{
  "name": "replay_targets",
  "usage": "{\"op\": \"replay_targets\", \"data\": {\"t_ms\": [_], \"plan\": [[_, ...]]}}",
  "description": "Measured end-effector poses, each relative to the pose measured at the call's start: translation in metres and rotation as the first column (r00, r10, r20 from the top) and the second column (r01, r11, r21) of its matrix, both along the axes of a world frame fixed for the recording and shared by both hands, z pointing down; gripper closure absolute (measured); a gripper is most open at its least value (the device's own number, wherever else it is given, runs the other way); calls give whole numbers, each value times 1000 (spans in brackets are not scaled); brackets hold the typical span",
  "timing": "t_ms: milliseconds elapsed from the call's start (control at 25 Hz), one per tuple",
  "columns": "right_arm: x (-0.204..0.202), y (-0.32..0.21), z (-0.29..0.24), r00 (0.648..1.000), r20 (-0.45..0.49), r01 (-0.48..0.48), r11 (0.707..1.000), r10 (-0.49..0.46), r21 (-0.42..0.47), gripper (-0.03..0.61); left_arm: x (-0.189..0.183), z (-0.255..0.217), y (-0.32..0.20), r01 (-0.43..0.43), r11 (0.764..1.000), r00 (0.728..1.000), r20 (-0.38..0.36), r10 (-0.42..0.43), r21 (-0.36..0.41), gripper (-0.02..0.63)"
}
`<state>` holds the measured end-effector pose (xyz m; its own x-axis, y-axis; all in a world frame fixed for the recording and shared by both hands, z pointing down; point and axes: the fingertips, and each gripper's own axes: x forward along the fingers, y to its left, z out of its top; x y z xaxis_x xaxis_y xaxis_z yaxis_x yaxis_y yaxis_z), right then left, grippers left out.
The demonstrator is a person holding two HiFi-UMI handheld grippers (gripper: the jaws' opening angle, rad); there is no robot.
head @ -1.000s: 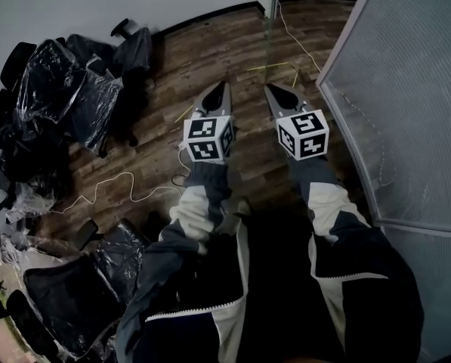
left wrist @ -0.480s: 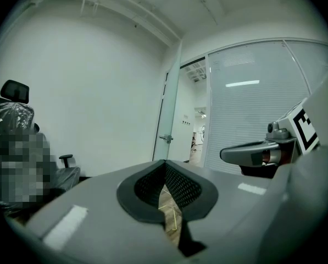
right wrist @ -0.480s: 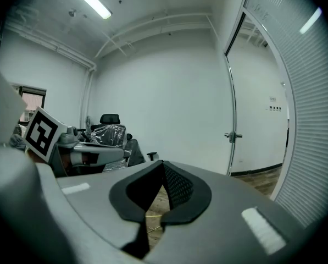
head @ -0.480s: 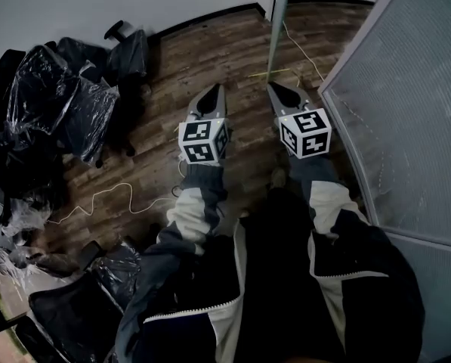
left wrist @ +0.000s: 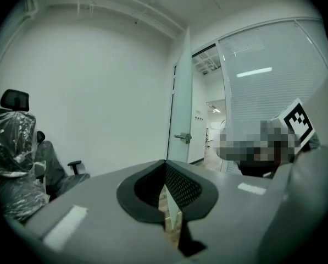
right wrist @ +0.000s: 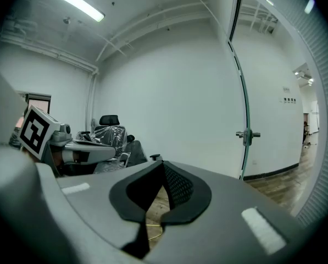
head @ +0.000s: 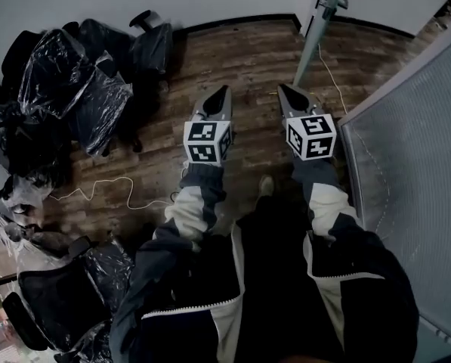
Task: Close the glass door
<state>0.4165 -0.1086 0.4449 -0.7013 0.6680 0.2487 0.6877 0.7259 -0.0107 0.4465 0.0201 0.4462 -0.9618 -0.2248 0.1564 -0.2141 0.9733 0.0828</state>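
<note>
Two big surfaces fill the scene: the wooden floor (head: 233, 51) and a ribbed partition (head: 414, 172) at the right. The glass door (head: 313, 48) stands open, seen edge-on just ahead of the right hand-held gripper (head: 284, 91). Plastic-wrapped chairs (head: 66, 89) crowd the left side. The left hand-held gripper (head: 223, 91) and the right one both have their jaws pressed together on nothing. The door's handle (right wrist: 247, 135) is well beyond their tips.

The glass door (head: 313, 40) — tall, upright — stands swung open, seen edge-on.
</note>
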Motion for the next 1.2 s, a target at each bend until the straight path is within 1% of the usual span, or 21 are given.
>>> {"op": "replay_targets", "data": {"t_ms": [80, 200, 240, 320, 400, 520, 680, 840, 1000, 1080, 1200], "plan": [[-29, -6, -8, 1000, 26, 14, 1000, -14, 5, 572, -26, -3, -7, 9, 1000, 1000, 1, -9, -19, 611], [-75, -23, -19, 998, 55, 19, 1000, -20, 14, 572, -64, -9, -16, 32, 999, 999, -11, -32, 14, 611], [-90, -27, -21, 998, 58, 17, 1000, -17, 12, 572, -76, -13, -18, 36, 999, 999, -5, -36, 12, 611], [-115, -32, -22, 998, 66, 10, 1000, -11, 11, 573, -97, -19, -23, 38, 999, 999, 9, -38, -21, 611], [-135, -32, -18, 997, 70, 10, 1000, -12, 21, 573, -115, -20, -24, 42, 998, 999, 9, -41, -43, 611], [-160, -26, -16, 997, 75, 22, 999, -24, 31, 574, -139, -18, -19, 52, 998, 999, 1, -52, -39, 611], [-187, -16, -12, 996, 84, 19, 999, -22, 41, 574, -170, -17, -9, 49, 998, 999, 12, -49, -35, 611], [-224, -4, -9, 996, 92, -7, 998, 1, 61, 574, -215, -14, 5, 19, 1000, 1000, 24, -19, -1, 611], [-278, 11, -11, 993, 102, -65, 996, 58, 69, 574, -276, -13, 21, -39, 999, 998, 42, 39, 7, 611], [-309, 22, -15, 990, 109, -99, 993, 90, 71, 574, -311, -17, 33, -68, 998, 996, 61, 68, 1, 611], [-354, 48, -25, 983, 120, -148, 986, 138, 76, 574, -360, -28, 58, -121, 992, 989, 82, 123, -29, 611]]}}
